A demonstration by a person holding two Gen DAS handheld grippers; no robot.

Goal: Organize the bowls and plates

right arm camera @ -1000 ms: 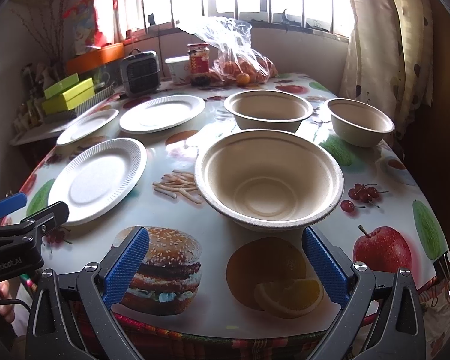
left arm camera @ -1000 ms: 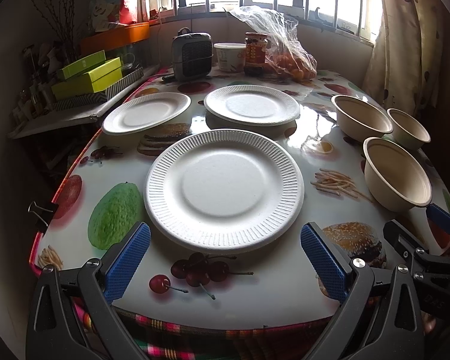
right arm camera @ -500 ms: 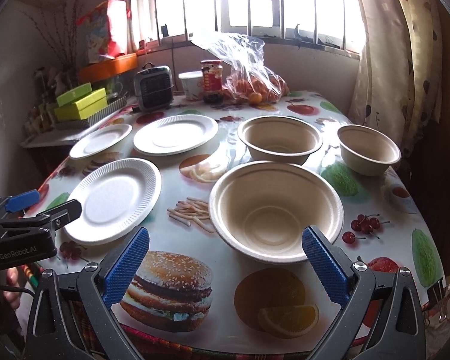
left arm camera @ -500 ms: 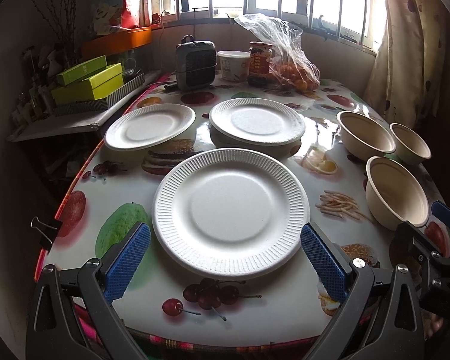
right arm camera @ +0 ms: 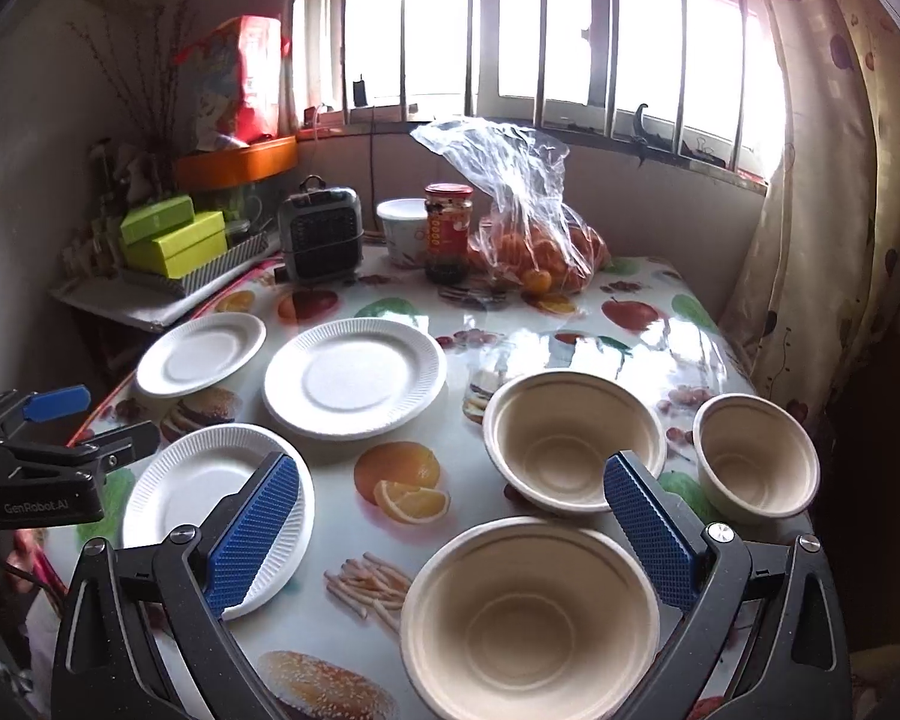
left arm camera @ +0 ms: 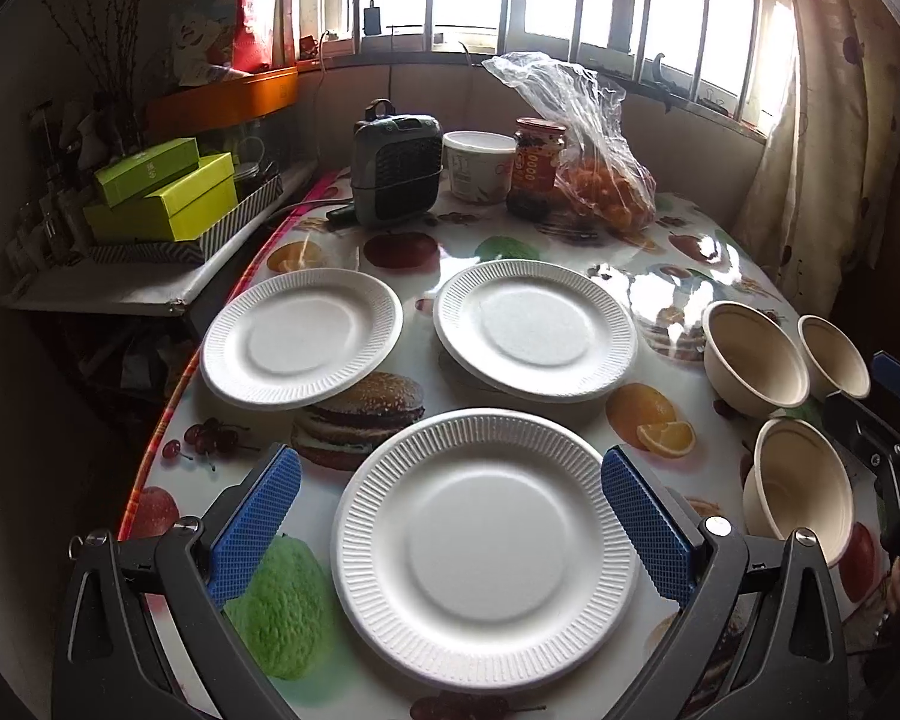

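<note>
Three white paper plates lie on the fruit-print table: a near plate (left arm camera: pixel 486 546), a far left plate (left arm camera: pixel 301 337) and a far right plate (left arm camera: pixel 534 330). Three beige bowls stand at the right: a large near bowl (right arm camera: pixel 528 624), a middle bowl (right arm camera: pixel 573 441) and a small bowl (right arm camera: pixel 756 459). My left gripper (left arm camera: pixel 450 528) is open and empty, held above the near plate. My right gripper (right arm camera: pixel 450 534) is open and empty, held above the large near bowl. The left gripper also shows at the left edge of the right wrist view (right arm camera: pixel 60 438).
At the back of the table stand a small heater (left arm camera: pixel 396 168), a white tub (left arm camera: pixel 479 167), a red jar (left arm camera: pixel 539 167) and a plastic bag of oranges (left arm camera: pixel 600 180). Green boxes (left arm camera: pixel 162 198) sit on a side shelf left. A curtain (right arm camera: pixel 822 240) hangs right.
Both grippers have risen and pulled back; the plates and bowls now sit lower and smaller in view. Nothing on the table has moved. Both grippers stay open.
</note>
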